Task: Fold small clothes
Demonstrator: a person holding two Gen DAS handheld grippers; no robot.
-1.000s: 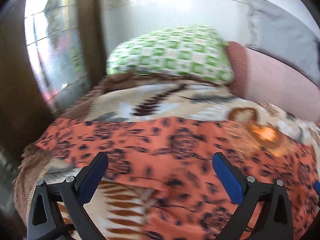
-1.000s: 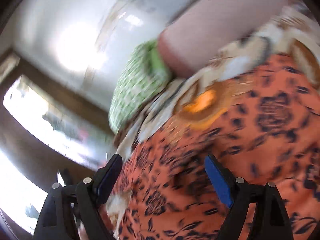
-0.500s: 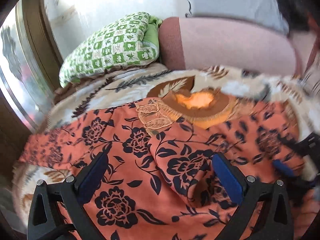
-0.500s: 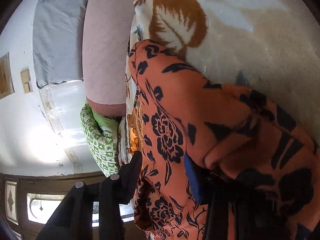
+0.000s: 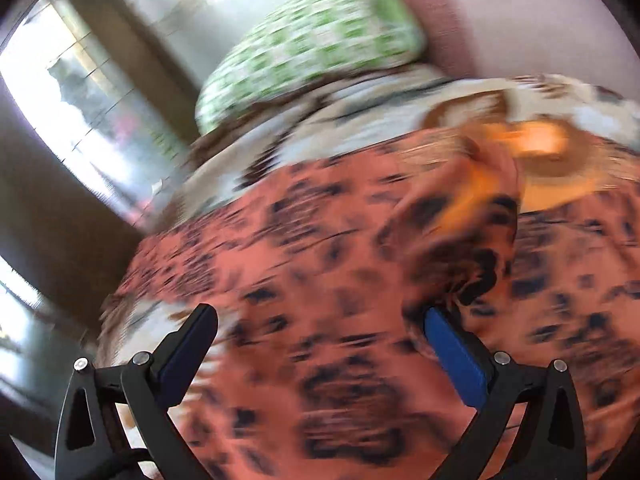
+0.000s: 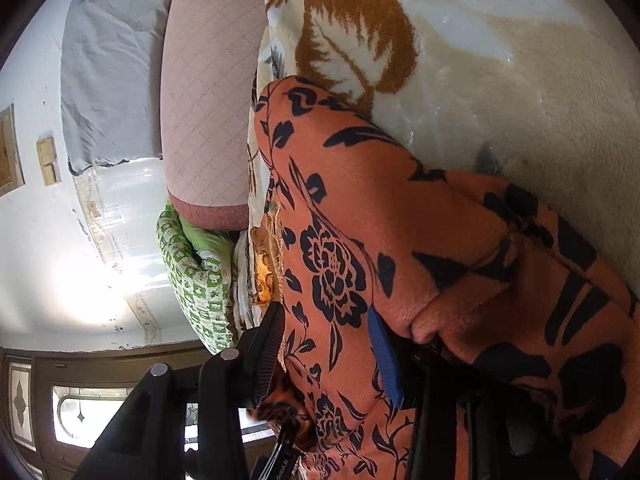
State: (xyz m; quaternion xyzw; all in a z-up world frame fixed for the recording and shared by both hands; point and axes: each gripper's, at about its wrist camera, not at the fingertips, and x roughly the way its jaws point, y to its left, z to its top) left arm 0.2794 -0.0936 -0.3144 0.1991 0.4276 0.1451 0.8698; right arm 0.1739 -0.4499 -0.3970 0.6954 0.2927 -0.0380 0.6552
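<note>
Left gripper (image 5: 320, 340): jaws wide apart, nothing held, over the orange floral garment (image 5: 340, 264) spread on the leaf-print blanket (image 5: 360, 120); bare blanket far, green checked pillow (image 5: 312, 44) far left. Right gripper (image 6: 328, 344): rolled sideways since a second ago, jaws just narrowed and clamping a garment fold; bare blanket right. Small writing on its body is unreadable.

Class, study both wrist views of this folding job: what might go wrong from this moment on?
1. The right hand-held gripper pinches a bunched fold of the orange floral-print garment; it may lift several layers and crease the fold.
2. The left hand-held gripper hangs open over the cloth in a blurred view, so it may grab the beige leaf-pattern blanket too.
</note>
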